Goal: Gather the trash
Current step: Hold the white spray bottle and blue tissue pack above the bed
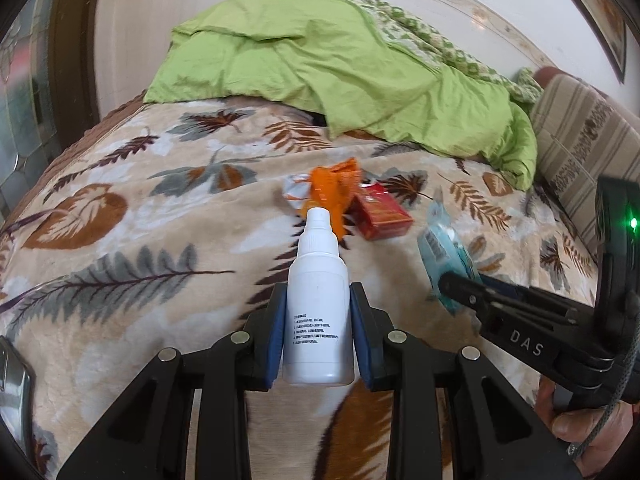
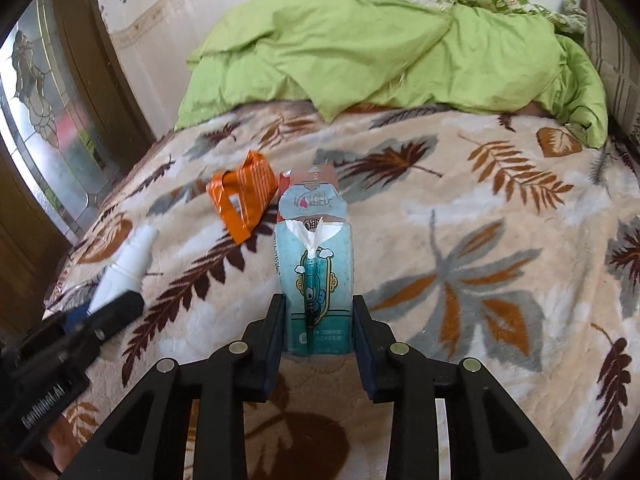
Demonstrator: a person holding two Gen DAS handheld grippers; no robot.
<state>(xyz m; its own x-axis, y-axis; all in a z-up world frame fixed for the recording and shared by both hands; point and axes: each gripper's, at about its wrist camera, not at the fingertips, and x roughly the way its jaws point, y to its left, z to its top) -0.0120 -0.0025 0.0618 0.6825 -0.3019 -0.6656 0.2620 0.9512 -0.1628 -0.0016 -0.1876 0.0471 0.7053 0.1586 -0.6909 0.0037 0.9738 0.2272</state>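
Bed blanket looks like fuzzy plush fleece. White bottle is smooth matt plastic, tissue pack is thin glossy film, orange wrapper shiny foil probably, green duvet soft matt cotton-ish cloth.

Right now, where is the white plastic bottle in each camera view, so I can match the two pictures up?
Left wrist view: the white bottle sits bottom centre, clamped between the left gripper's jaws, nozzle pointing away.
Right wrist view: the same bottle is at the left edge, sticking out of the other gripper.
Shared landmark: the orange wrapper lying on the leaf-print blanket.
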